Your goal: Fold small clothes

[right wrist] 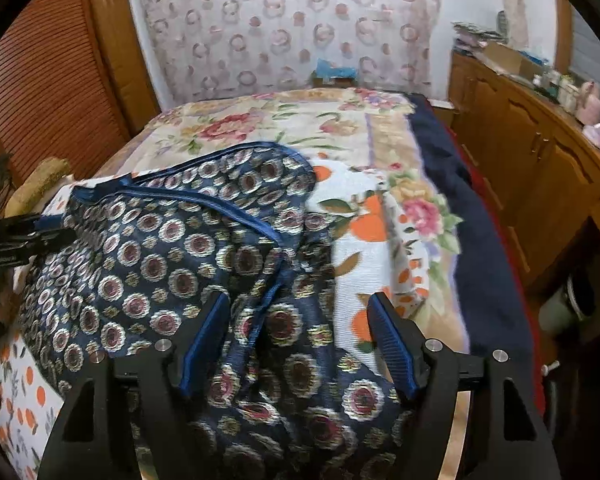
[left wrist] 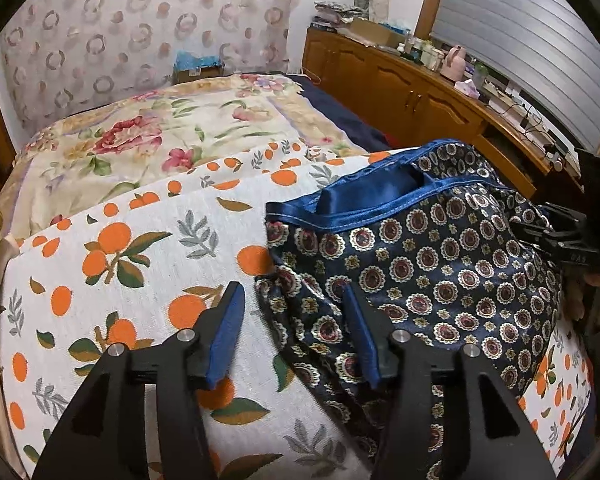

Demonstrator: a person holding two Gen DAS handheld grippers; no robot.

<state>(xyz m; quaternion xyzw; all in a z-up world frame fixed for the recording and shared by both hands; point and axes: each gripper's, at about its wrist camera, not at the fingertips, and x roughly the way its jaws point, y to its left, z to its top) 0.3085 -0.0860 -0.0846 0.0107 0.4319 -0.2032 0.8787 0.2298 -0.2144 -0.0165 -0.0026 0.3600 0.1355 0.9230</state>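
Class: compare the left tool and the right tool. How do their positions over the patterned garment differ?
The left tool straddles the patterned garment's edge, one finger over the orange-print sheet; the right tool sits more fully over the garment, its cloth bunched between the fingers. The left view is sharp; the right is blurred. Both are open, gripping nothing, with blue pads.

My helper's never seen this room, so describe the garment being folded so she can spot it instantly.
Start at the bed; on its near end lies a white cloth printed with oranges. On that cloth sits the garment: shiny dark navy fabric with round medallions and a plain blue band, unlike the pale floral bedding.
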